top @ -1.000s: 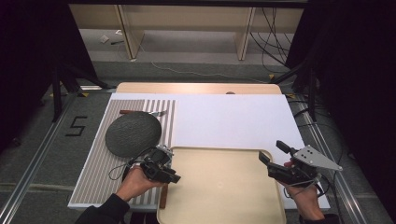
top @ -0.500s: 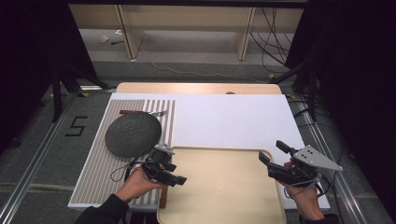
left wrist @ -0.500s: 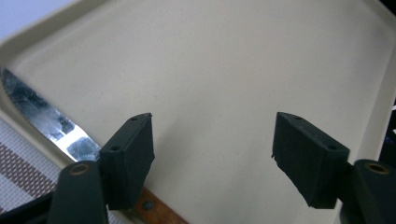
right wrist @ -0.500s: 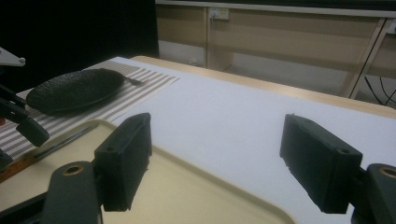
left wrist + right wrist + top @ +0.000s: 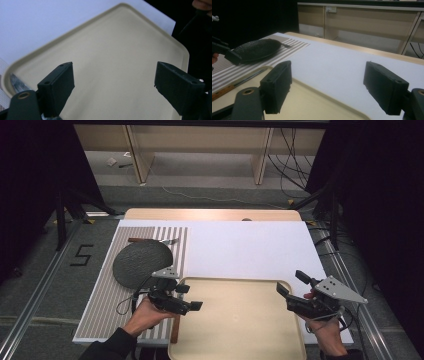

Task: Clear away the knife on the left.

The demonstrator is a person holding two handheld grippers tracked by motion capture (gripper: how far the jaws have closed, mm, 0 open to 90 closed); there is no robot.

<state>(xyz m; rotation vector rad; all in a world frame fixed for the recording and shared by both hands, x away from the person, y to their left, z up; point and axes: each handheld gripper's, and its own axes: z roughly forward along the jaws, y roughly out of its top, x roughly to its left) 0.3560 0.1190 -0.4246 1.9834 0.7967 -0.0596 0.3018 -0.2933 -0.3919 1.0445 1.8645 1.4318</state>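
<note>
High view: the left tool (image 5: 192, 298) hovers over the left edge of the beige tray (image 5: 240, 320); its jaws have just been opening and stand wide with nothing between them. A knife (image 5: 174, 332) with a brown handle lies just beside that edge of the tray, on the striped mat (image 5: 100, 310), its blade under the tool. The right tool (image 5: 290, 287) is released too, jaws apart over the tray's right rim. A dark plate (image 5: 140, 262) sits on the mat, a second utensil (image 5: 150, 240) just behind it. The white sheet (image 5: 250, 250) covers the table.
</note>
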